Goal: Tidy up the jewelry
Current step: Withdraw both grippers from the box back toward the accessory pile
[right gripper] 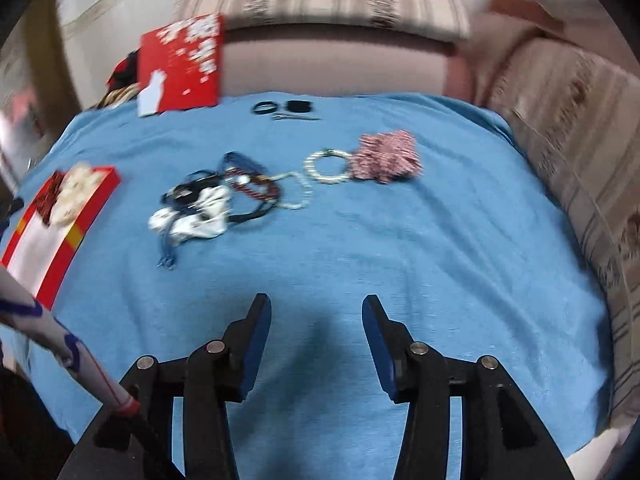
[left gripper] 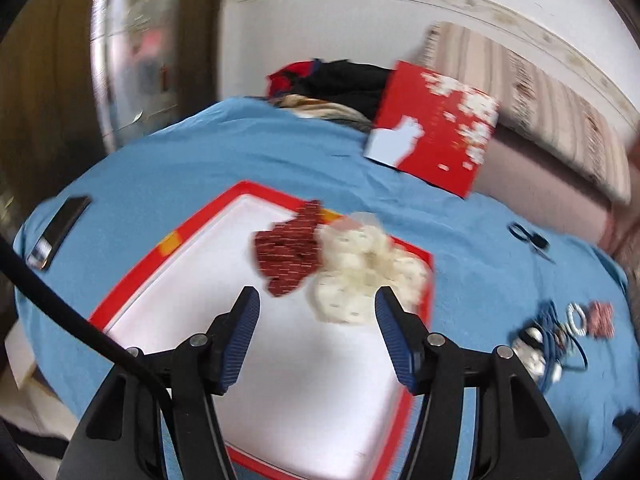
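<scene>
Blue cloth [right gripper: 360, 260] covered the worktop; striped sofa [right gripper: 560, 120] behind. Red-rimmed box [left gripper: 132, 280] held a dark red scrunchie [left gripper: 288, 256] and a cream one [left gripper: 360, 272]. Tangled jewelry [right gripper: 224, 196] lay right of the box. Lettering on the red bag [right gripper: 180, 64] was unreadable. Both grippers' fingers [left gripper: 248, 320] [right gripper: 256, 332] stood apart, empty.

Motion-blurred jewelry tangle [right gripper: 216, 200], pieces indistinct; red box [left gripper: 132, 280] near edge hidden behind fingers [left gripper: 244, 320].

One red box [left gripper: 132, 280] holding two scrunchies [left gripper: 288, 256], one upright red lid [right gripper: 180, 64], one pearl bracelet [right gripper: 326, 166].
</scene>
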